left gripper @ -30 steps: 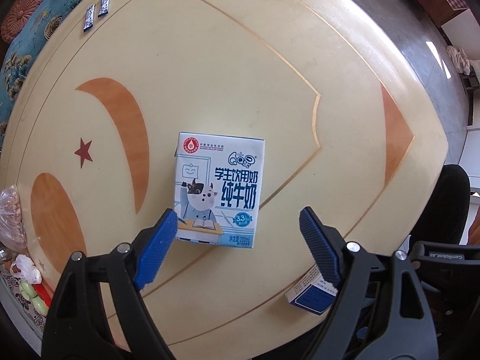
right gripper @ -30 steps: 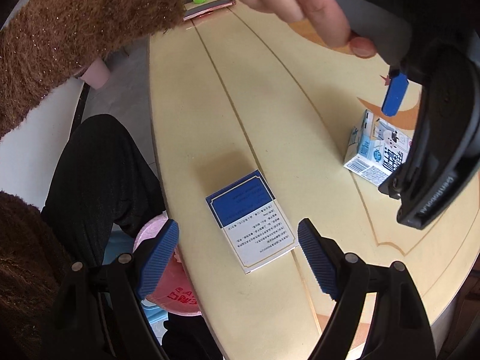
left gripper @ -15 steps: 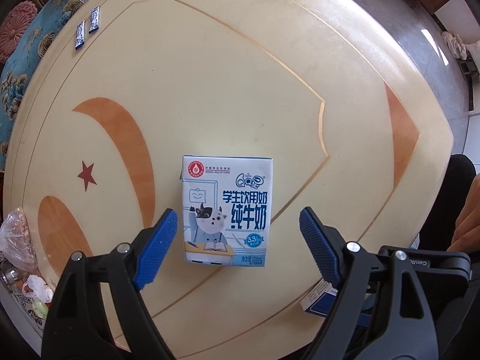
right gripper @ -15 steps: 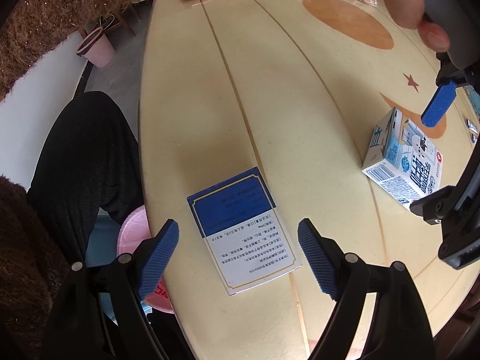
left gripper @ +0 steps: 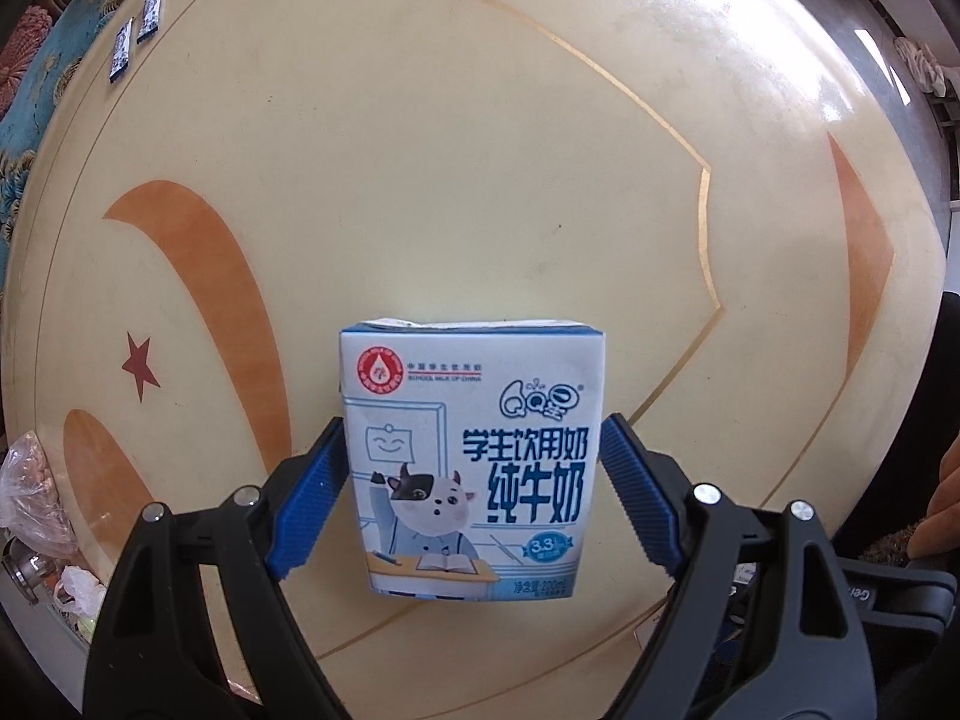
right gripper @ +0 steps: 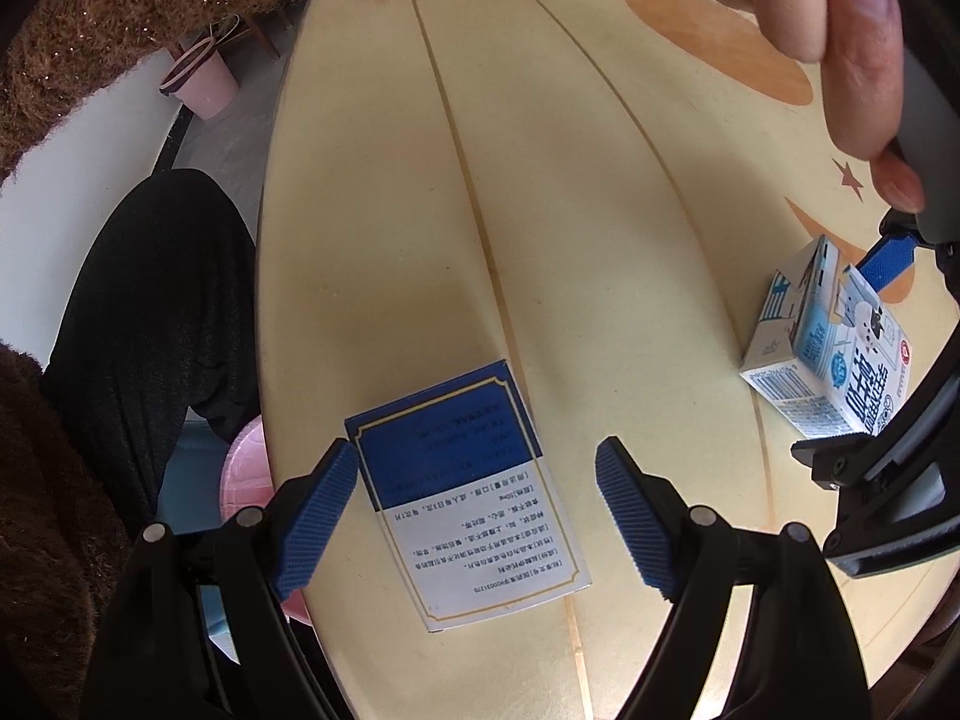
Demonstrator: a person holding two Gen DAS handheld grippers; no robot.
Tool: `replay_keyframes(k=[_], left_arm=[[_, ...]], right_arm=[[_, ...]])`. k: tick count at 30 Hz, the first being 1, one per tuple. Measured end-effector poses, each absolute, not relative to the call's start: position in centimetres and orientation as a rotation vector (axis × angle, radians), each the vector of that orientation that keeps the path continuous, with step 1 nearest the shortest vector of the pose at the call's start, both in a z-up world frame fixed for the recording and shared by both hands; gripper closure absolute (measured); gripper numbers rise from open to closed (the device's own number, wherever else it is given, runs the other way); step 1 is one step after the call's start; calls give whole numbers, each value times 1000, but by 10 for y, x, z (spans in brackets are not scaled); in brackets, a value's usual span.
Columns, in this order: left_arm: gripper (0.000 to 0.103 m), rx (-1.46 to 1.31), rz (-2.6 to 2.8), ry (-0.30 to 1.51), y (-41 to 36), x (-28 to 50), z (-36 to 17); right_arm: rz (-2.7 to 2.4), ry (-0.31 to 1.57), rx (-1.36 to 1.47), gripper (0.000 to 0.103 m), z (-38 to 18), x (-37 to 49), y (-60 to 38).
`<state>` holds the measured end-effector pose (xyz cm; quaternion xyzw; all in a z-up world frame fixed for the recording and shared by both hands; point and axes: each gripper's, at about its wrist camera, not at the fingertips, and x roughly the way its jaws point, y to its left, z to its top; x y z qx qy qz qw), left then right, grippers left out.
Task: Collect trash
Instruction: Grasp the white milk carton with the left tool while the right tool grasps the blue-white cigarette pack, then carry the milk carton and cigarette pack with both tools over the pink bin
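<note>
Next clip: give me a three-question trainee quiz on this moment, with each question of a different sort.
1. True or false: the left hand-held gripper has its pads on either side of the milk carton.
2. Multiple choice: the flat box between the right hand-held gripper pads is A) red, B) blue and white, C) green.
3. Fill in: beside the table, on the floor, stands a pink ____.

Key: 1 true; 2 B; 3 bin.
</note>
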<state>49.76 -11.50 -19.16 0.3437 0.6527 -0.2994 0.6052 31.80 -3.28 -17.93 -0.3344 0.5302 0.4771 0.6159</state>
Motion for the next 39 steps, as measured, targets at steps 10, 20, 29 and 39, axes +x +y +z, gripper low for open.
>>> replay_keyframes(k=[10, 20, 29, 39], left_arm=[[21, 774, -685, 1518, -126, 511, -201], [27, 696, -661, 1503, -98, 499, -200], [37, 639, -587, 1503, -83, 481, -199], [37, 600, -508, 1480, -74, 452, -185]], right_arm=[[1092, 1241, -793, 19, -190, 312, -31], [900, 1159, -699, 28, -190, 296, -33], [766, 1208, -571, 40, -183, 299, -38], [667, 1168, -547, 40, -153, 296, -63]])
